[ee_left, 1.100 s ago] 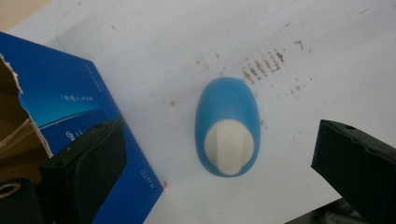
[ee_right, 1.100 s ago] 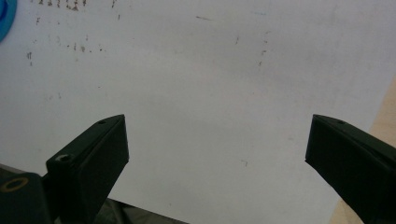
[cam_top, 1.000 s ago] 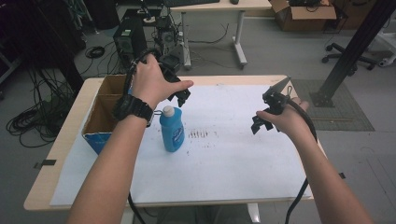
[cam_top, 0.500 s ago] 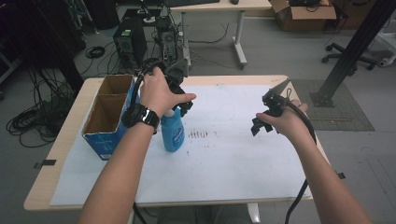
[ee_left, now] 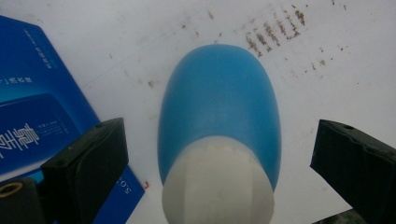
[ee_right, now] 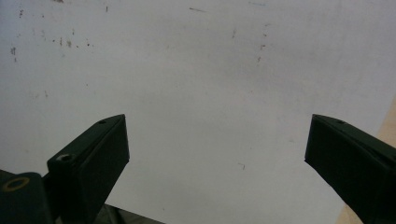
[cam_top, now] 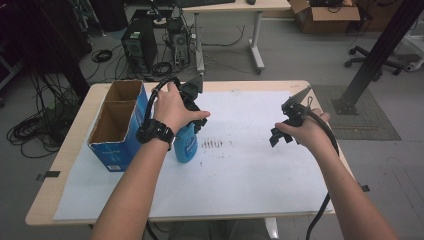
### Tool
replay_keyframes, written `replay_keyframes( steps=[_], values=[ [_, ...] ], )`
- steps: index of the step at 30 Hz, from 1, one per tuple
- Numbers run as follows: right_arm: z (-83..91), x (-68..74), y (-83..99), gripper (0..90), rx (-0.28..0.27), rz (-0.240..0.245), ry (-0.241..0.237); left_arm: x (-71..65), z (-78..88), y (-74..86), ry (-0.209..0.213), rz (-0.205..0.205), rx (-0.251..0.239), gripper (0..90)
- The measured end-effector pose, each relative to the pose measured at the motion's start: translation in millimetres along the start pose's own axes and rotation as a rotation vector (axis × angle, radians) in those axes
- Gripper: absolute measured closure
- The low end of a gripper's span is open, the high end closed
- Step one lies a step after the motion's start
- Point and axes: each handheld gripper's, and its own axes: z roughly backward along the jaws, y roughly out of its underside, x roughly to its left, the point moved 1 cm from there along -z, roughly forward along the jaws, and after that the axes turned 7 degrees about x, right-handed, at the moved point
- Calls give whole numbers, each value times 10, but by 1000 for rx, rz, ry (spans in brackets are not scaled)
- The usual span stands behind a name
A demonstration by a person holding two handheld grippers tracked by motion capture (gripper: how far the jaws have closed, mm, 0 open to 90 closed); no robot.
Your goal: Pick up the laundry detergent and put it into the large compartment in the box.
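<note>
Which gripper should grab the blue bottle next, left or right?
Left. The left gripper hangs right above the blue bottle, open, a finger on each side of its white cap. The right gripper is open over bare paper, well off.

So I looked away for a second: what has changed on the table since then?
The left gripper has moved from near the cardboard box to just above the blue bottle; its open fingers flank the white cap without touching. The bottle, box and right gripper, open over the white sheet, stayed put.

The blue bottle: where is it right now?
In the high view the blue bottle stands upright on the white sheet, left of centre, beside the blue cardboard box, directly under the open left claw.
</note>
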Motion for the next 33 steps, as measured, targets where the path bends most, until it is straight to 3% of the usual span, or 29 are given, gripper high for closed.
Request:
replay_keyframes(
  steps=[9, 33],
  values=[
    [-13, -17, 9, 66, 2, -6, -3, -15, -97, 8, 7, -11, 21, 52],
    [-59, -35, 2, 65, 7, -4, -4, 12, -161, -7, 9, 0, 46, 136]
  ],
)
